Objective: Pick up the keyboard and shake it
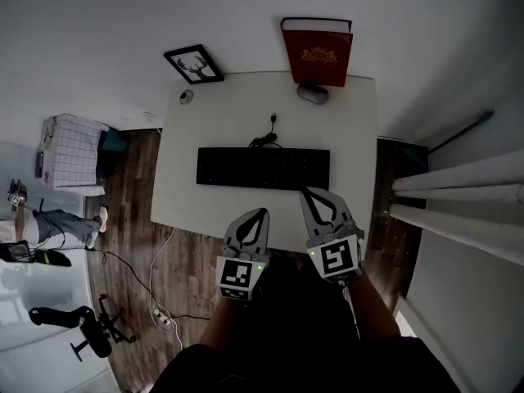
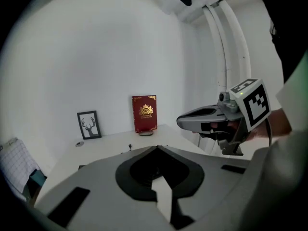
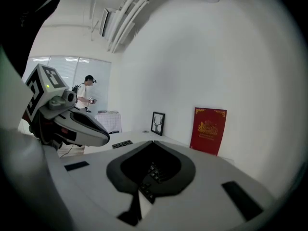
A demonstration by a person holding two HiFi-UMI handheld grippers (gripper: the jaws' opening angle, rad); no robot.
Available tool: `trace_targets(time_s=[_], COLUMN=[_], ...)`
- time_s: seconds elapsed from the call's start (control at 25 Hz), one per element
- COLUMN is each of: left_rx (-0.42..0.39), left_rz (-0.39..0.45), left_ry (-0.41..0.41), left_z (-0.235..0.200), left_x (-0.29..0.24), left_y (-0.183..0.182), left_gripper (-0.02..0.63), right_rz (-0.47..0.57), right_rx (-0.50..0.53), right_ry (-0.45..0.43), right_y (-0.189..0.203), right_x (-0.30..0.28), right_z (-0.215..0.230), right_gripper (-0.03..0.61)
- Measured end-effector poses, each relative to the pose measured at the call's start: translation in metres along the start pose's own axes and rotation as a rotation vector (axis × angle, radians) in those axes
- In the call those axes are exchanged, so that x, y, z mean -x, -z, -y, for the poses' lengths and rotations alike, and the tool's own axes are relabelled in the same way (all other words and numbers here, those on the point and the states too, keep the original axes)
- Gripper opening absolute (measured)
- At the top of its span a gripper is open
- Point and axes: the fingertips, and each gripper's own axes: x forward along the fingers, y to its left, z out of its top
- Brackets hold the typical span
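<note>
Blk keyboard (image 1: 263, 169), wht desk (image 1: 352, 137) — red book (image 1: 318, 51) w/ gold emblem, wht grid-checked box (image 1: 74, 150).

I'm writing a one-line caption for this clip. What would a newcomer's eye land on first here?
The black keyboard lying across the middle of the white table stands out first, with the red book standing against the wall behind it. Next come the left tool and right tool, both shut and empty, over the table's near edge, on the person's side of the keyboard.

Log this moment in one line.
phase: pre-grasp | left gripper: shut, empty | right gripper: shut, empty | keyboard: flat on table, not gripped
</note>
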Motion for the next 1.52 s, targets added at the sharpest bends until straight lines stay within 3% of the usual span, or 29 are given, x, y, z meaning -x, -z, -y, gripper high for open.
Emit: trace_targets(time_s=[0.2, 0.32, 0.4, 0.56, 0.68, 0.84, 1.0, 1.04, 1.08, 1.2, 1.52], left_rx=[-0.082, -0.234, -0.313, -0.374, -0.474, -0.582, -0.738, -0.788, -0.831, -0.901, -0.885], left_rz=[-0.069, -0.171, -0.214, -0.296, -0.383, -0.555, -0.755, -0.794, -0.824, -0.851, -0.863], left_ry=[0.013, 0.099, 0.111, 0.157, 0.299, 0.585, 0.853, 0.898, 0.931, 0.995, 1.053], left_z=[-0.023, -0.04, -0.068, -0.129, -0.153, -0.175, -0.2, -0.205, -0.21, -0.211, -0.205], left_x=[-0.022, -0.035, -0.039, -0.05, -0.062, -0.077, -0.088, -0.094, -0.102, -0.128, -0.157], left_y=[0.001, 0.015, 0.02, 0.023, 0.032, 0.056, 0.086, 0.094, 0.1, 0.111, 0.127], left_gripper=[0.0, 0.0, 0.0, 0.0, 0.0, 0.0, 0.002, 0.027, 0.105, 0.189, 0.206], right_rz=[-0.025, -0.055, -0.078, -0.122, -0.162, -0.238, -0.318, -0.341, -0.362, -0.408, -0.457], right_rx=[0.02, 0.032, 0.05, 0.062, 0.072, 0.017, -0.043, -0.053, -0.065, -0.098, -0.098], right_ry=[-0.027, -0.037, -0.045, -0.073, -0.117, -0.164, -0.113, -0.104, -0.099, -0.082, -0.076], right_y=[-0.007, -0.005, -0.006, -0.019, -0.02, -0.01, 0.013, 0.02, 0.025, 0.036, 0.046], right_x=[-0.027, -0.044, -0.059, -0.087, -0.11, -0.137, -0.141, -0.14, -0.139, -0.139, -0.152], right_z=[0.002, 0.002, -0.002, -0.012, -0.022, -0.035, -0.041, -0.043, -0.045, -0.05, -0.059], right_gripper=[0.021, 0.021, 0.021, 0.021, 0.021, 0.021, 0.021, 0.021, 0.021, 0.021, 0.021])
